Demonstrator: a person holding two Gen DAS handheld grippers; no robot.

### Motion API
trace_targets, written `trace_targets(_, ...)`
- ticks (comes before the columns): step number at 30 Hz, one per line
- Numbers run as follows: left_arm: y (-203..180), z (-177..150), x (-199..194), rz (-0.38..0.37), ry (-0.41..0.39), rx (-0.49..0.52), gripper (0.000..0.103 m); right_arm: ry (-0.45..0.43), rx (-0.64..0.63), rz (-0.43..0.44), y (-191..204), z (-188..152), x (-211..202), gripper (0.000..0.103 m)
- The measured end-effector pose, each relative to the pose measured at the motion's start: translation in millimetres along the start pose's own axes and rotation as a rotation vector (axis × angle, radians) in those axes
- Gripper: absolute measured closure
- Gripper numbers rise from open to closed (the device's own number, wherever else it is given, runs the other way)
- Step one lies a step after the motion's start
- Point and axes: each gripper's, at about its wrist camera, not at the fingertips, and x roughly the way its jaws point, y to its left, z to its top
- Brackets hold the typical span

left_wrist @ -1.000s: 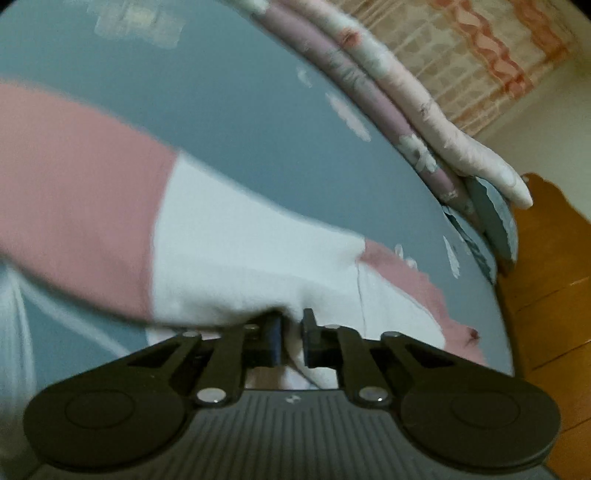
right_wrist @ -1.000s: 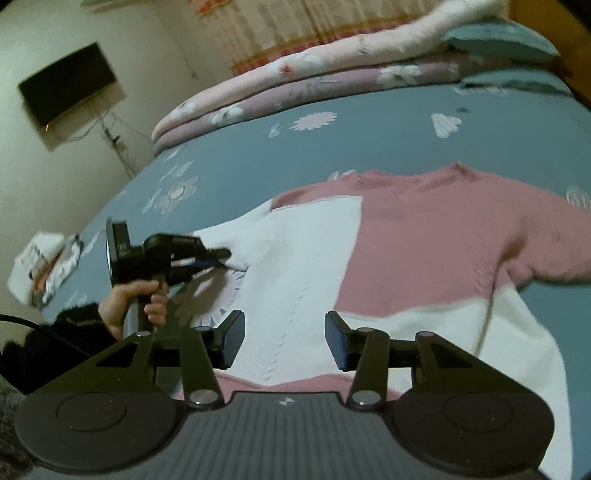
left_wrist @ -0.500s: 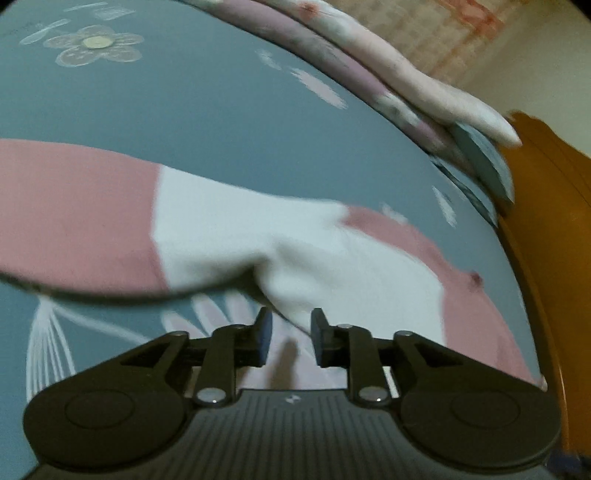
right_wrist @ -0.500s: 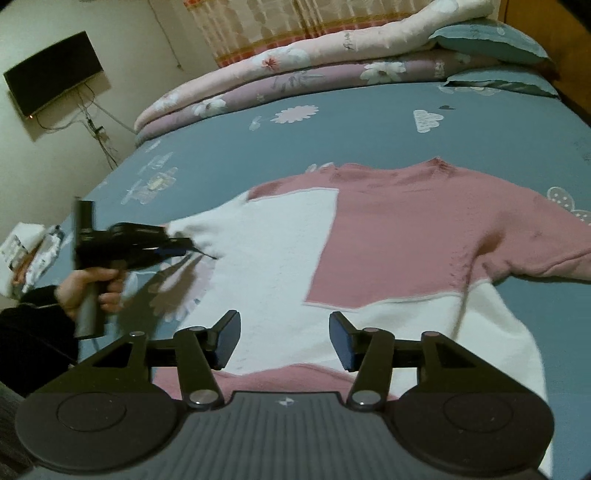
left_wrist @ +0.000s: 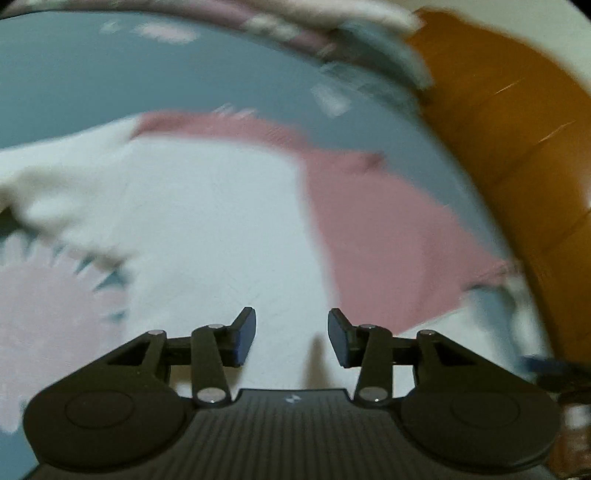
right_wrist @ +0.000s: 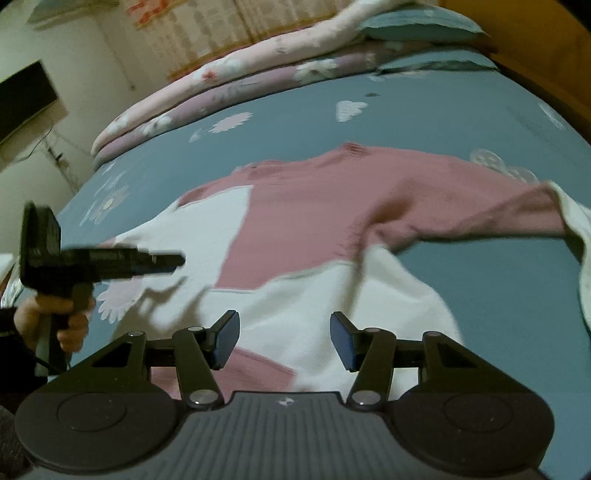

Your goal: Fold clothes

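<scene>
A pink-and-white sweater [right_wrist: 280, 236] lies spread on the blue flowered bedsheet [right_wrist: 295, 122]; its pink sleeve [right_wrist: 480, 218] stretches off to the right, ending in a white cuff that curls near the edge; a white panel fills the near part of the body, with a pink hem strip nearest of all. The right gripper [right_wrist: 282, 338] hangs just above that near white part, its jaws apart with nothing between them. At the left the left gripper [right_wrist: 173, 260], blurred, points over the sweater's white left side, held by a hand [right_wrist: 55, 317]; its jaws are opening. Folded quilts [right_wrist: 236, 77] and a blue pillow [right_wrist: 417, 26] lie along the far side; a dark television [right_wrist: 22, 99] hangs on the left wall.
</scene>
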Motion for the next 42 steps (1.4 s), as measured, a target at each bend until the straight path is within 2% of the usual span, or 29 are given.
trace_targets(2, 7, -4, -6, 0.022, -0.02, -0.022, 0.064, -0.002, 0.025, -0.004, -18, -2, -5, 0.044)
trace_targets(5, 8, -5, -15, 0.118, -0.017, -0.053, 0.063, 0.002, 0.05, -0.001, -44, -3, -10, 0.034)
trace_targets(6, 7, -4, -18, 0.137, -0.011, -0.065, 0.063, 0.001, 0.051, 0.005, -51, -2, -11, 0.034)
trace_targets(9, -6, -7, -26, 0.179, -0.015, -0.077, 0.059, -0.019, 0.075, 0.046, -77, 6, -12, 0.034)
trace_targets(12, -23, -12, -32, 0.185, -0.027, -0.083, 0.058, -0.04, 0.137, 0.098, -106, 18, -5, 0.034)
trace_targets(18, -47, -24, -53, 0.197, -0.067, -0.093, 0.054, -0.008, 0.286, 0.201, -163, 46, 45, 0.034)
trace_targets(21, -50, -27, -60, 0.219, -0.08, -0.102, 0.054, 0.01, 0.373, 0.201, -185, 58, 78, 0.034)
trace_targets(23, -52, -30, -67, 0.237, -0.091, -0.106, 0.054, -0.007, 0.404, 0.194, -191, 65, 92, 0.035)
trace_targets(25, -52, -33, -73, 0.249, -0.099, -0.118, 0.054, -0.025, 0.386, 0.155, -189, 73, 100, 0.046)
trace_targets(27, -50, -36, -79, 0.259, -0.105, -0.13, 0.053, -0.024, 0.335, 0.058, -183, 80, 107, 0.087)
trace_targets(32, -49, -38, -89, 0.29, -0.124, -0.146, 0.053, -0.049, 0.189, -0.05, -171, 92, 98, 0.089)
trace_targets(35, -50, -39, -94, 0.295, -0.132, -0.145, 0.053, -0.071, 0.144, -0.106, -178, 104, 85, 0.089)
trace_targets(37, -51, -40, -95, 0.298, -0.131, -0.138, 0.053, -0.038, 0.169, -0.075, -188, 109, 84, 0.087)
trace_targets(40, -53, -43, -98, 0.306, -0.128, -0.111, 0.053, 0.002, 0.168, -0.033, -188, 102, 74, 0.078)
trace_targets(42, -54, -45, -102, 0.312, -0.132, -0.08, 0.049, 0.025, 0.171, 0.022, -185, 90, 62, 0.068)
